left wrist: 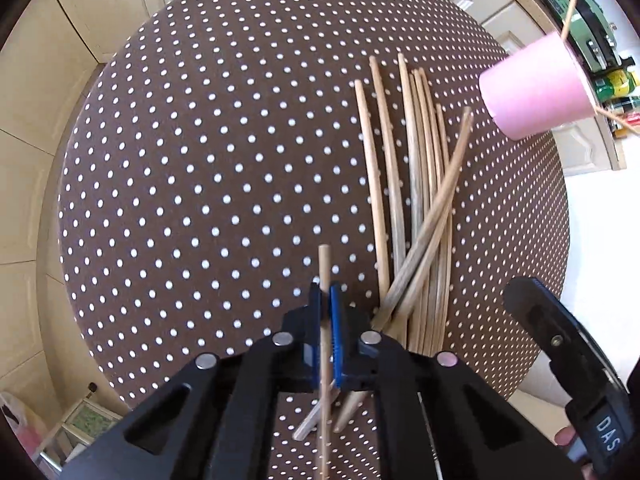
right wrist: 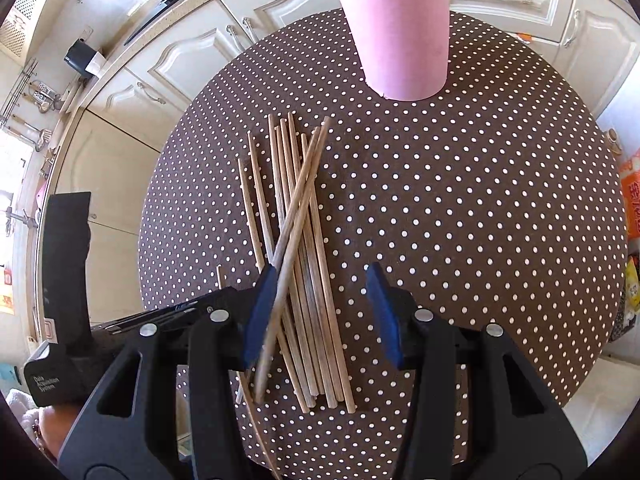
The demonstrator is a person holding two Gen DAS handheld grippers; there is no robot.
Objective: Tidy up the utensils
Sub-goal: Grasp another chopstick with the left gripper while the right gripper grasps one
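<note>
One chopstick [left wrist: 325, 280] sits clamped between the blue pads of your left gripper [left wrist: 325, 308], pinched fully tight on it; the stick runs along the line of the fingers, its tip poking out ahead over the worktop [left wrist: 200, 160] and its other end passing back under the gripper body.

Several more chopsticks [right wrist: 304, 248] lie loose in a bundle on the brown, white-dotted worktop, mostly side by side, with two crossing diagonally over the top of the rest. Their near ends reach in between the fingers of your right gripper [right wrist: 322, 316].

Right gripper: jaws roughly half open, straddling the near end of the bundle. One crossing stick lies just against the inner face of the left-hand pad [right wrist: 260, 316]; the other pad stands clear. Whether that pad actually touches the stick cannot be told; nothing is gripped.

Pink cup [right wrist: 396, 36]: upright at the far side of the worktop, beyond the bundle and apart from it, with two chopsticks already standing in it.

Surroundings: cream cabinet doors [right wrist: 188, 60] behind the worktop; your left gripper's black body shows at the left edge of the right wrist view.
</note>
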